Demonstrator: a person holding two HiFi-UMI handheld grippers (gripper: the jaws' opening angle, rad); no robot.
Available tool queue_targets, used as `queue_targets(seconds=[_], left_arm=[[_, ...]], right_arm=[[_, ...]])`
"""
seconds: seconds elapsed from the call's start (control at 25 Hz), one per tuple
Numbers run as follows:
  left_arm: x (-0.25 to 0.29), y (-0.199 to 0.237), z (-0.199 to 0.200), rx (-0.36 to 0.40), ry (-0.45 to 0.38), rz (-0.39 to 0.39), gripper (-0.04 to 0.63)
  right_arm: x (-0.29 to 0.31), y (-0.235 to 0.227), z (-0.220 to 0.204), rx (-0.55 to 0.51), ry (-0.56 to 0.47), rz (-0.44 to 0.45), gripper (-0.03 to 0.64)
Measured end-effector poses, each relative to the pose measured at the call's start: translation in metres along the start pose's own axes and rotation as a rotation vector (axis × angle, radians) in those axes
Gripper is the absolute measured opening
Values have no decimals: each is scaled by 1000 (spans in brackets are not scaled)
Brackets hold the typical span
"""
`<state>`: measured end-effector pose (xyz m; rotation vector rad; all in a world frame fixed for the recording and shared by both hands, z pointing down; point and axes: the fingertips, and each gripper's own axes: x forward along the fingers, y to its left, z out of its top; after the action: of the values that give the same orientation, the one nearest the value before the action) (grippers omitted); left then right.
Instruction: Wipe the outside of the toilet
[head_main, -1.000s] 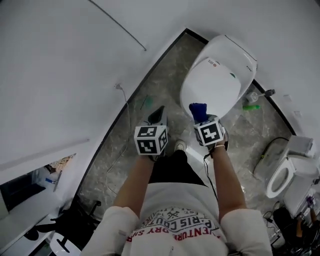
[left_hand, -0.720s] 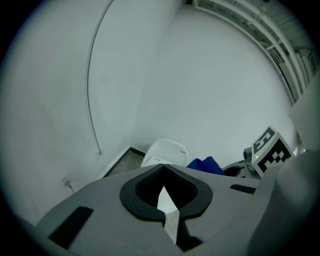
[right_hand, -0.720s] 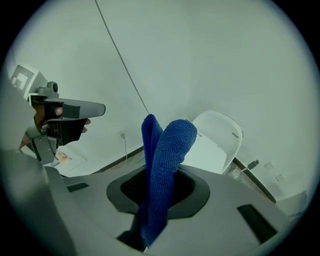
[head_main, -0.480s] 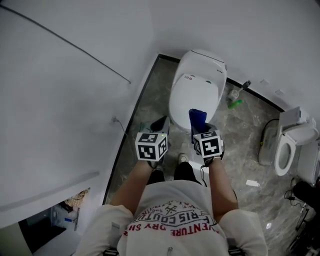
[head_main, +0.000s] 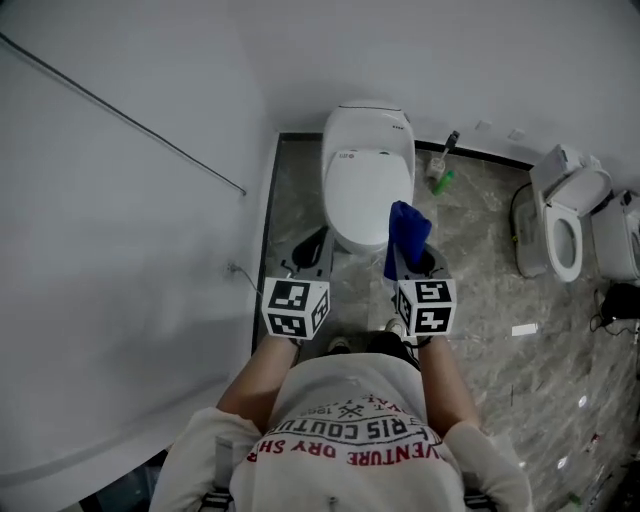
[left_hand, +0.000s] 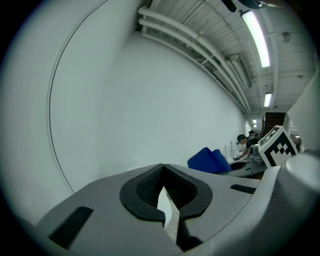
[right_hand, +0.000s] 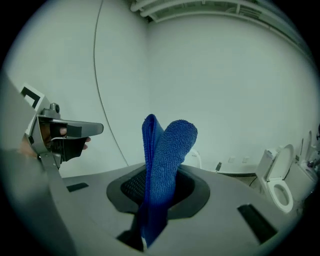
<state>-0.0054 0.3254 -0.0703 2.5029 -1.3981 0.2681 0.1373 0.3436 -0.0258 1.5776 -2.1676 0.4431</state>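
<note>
Left of the toilet (head_main: 368, 185) only a narrow strip of floor (head_main: 293, 205) separates it from the wall (head_main: 150, 280): a tight pass. Its right side opens onto bare marble, with a small green item (head_main: 441, 182) by the back wall and a second toilet (head_main: 560, 225) well apart.

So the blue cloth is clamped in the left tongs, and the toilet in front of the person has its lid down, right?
Not quite: the blue cloth is clamped in the right tongs, as the right gripper view shows; the left tongs hold nothing. The toilet does have its lid down.
</note>
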Motion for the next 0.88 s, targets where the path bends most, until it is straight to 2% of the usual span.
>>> queue_targets(seconds=[0.12,0.24,0.36,0.52,0.88], left_arm=[[-19,-19,24,62,-58,-40,6],[-30,-31,47,80,-101,-59,6],[-40,-36,61,97,-130,-59,6],[-49,-39,62,95,-151,-36,6],[-46,-51,60,83,-143,-25,6]], right_arm=[[-37,3,25,-18,-116,-47,75],[-65,0,50,-37,-219,-79,75],[-81,-1,61,-68,-279,-90,75],[-93,-2,58,-92,-303,-80,75],[-95,-8,63,-121,-295,-61,75]])
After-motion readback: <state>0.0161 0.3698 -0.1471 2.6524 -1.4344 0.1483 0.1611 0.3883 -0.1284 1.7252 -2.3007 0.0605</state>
